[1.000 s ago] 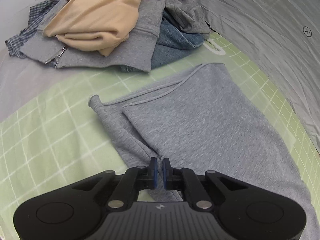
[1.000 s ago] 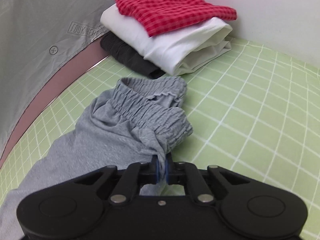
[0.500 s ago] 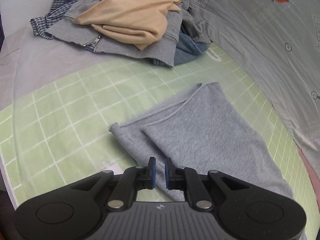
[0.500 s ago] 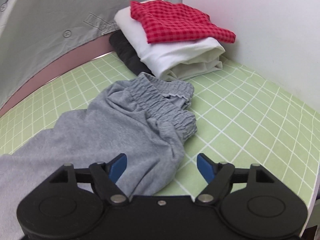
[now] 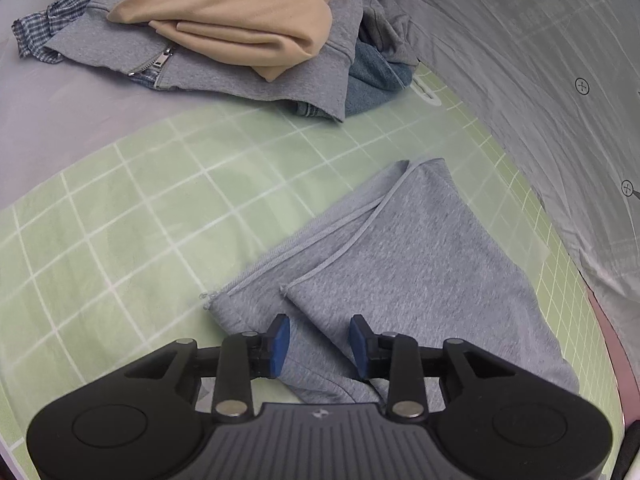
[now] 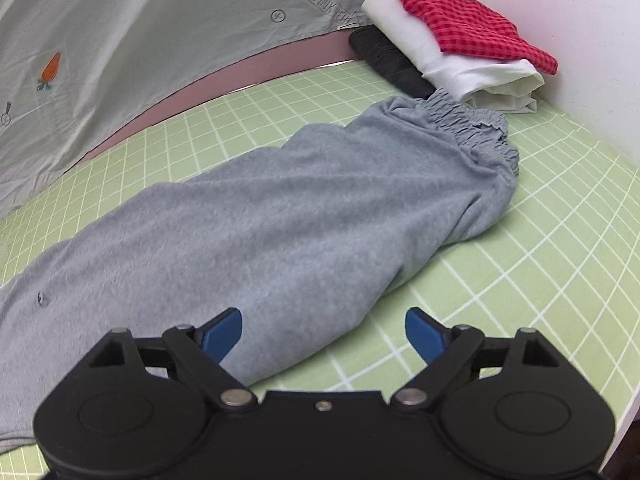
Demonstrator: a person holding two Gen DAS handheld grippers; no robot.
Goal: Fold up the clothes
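done: folded stack (image 6: pixel 468 40) upper right | now: grey trousers (image 6: pixel 280 208) laid lengthwise, seemingly halved | left gripper (image 5: pixel 318 344), right gripper (image 6: pixel 324 332) opening, holding nothing | left: unfolded pile (image 5: pixel 224 28) upper left

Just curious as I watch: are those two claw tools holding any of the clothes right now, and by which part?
Nothing is held. Both the left gripper and right gripper are opening above the grey sweatpants.

You have the grey sweatpants (image 6: pixel 280 208) lying lengthwise on the green grid mat, folded leg over leg. Their gathered elastic waistband (image 6: pixel 476 128) sits bunched just beside the folded stack, and the two hemmed cuffs (image 5: pixel 280 276) lie flat, slightly staggered.
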